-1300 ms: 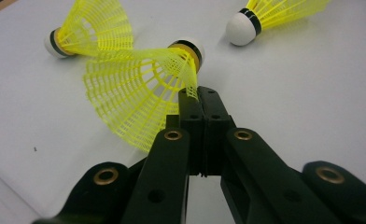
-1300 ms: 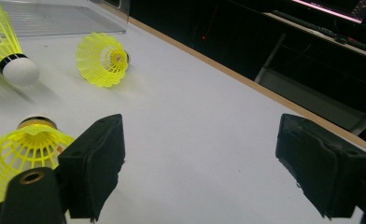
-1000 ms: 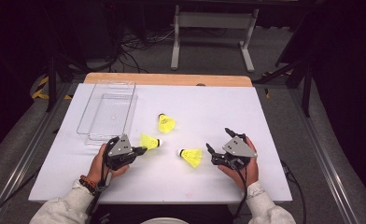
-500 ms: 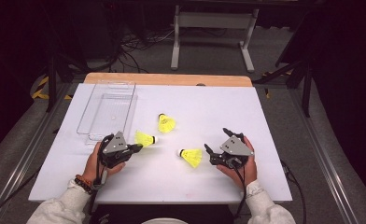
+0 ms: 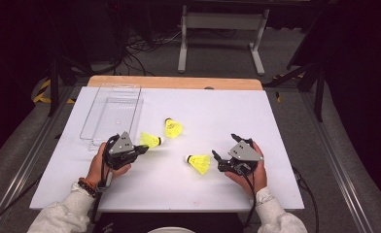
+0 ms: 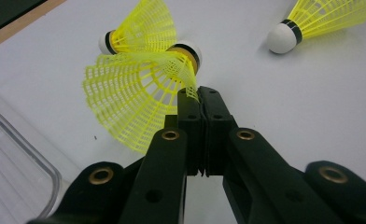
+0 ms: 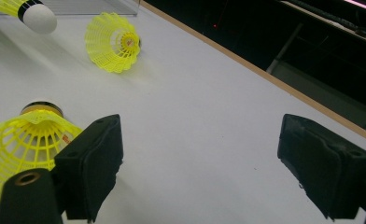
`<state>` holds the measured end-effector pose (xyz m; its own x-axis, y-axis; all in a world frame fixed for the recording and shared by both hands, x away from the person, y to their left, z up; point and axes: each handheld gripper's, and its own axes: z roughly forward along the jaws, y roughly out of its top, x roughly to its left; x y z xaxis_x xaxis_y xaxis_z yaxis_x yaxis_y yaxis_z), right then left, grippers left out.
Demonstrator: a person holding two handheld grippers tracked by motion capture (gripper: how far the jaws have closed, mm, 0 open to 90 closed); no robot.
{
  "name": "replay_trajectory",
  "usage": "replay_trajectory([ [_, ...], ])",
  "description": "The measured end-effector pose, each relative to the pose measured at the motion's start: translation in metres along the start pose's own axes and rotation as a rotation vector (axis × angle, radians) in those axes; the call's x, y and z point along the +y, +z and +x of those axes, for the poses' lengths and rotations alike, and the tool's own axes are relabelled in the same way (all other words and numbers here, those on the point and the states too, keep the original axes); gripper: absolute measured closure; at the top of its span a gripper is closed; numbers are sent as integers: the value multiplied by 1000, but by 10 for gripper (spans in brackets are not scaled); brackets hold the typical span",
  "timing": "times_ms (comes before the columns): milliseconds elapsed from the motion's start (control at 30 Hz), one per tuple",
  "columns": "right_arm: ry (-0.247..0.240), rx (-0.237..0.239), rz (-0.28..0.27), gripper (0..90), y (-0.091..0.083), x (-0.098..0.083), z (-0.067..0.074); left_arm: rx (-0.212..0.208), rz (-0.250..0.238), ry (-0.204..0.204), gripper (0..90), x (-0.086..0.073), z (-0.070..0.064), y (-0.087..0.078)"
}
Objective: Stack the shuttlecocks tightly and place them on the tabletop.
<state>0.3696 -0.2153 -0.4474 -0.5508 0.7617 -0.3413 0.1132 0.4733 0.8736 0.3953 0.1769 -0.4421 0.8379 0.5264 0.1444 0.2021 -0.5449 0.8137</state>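
Three yellow shuttlecocks are in play on the white table [image 5: 276, 160]. My left gripper [image 5: 142, 149] [image 6: 202, 95] is shut on the skirt edge of one shuttlecock [image 5: 149, 141] [image 6: 134, 98], whose cork points right. Its white cork [image 7: 36, 16] also appears in the right gripper view. A second shuttlecock [image 5: 173, 127] [image 6: 144, 32] [image 7: 113, 42] lies just beyond it. The third shuttlecock [image 5: 199, 162] [image 6: 321, 21] [image 7: 17, 149] lies right beside my right gripper [image 5: 223, 146] [image 7: 200, 154]. That gripper stands open, its jaws wide apart with bare table between them.
A clear plastic tray [image 5: 112, 114] [image 6: 13, 154] sits at the back left of the table, just beyond my left hand. The table's wooden far edge [image 5: 179, 82] runs behind it. Cables and a metal stand [image 5: 222, 29] lie on the dark floor past the table.
My left gripper has shifted slightly left and toward the tray, carrying its shuttlecock. The right gripper and the other two shuttlecocks have not moved.
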Motion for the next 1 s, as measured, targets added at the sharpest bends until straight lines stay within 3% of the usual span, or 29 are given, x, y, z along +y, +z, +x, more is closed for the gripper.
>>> replay_trajectory([
  [233,-5,18,12,151,2,0,1,-3,7,6,875,5,1,4],
  [700,-8,34,27,151,4,-1,3,21,14,78,868,29,-3,18],
  [1000,-8,35,30,152,3,-1,2,53,32,117,895,39,4,11],
])
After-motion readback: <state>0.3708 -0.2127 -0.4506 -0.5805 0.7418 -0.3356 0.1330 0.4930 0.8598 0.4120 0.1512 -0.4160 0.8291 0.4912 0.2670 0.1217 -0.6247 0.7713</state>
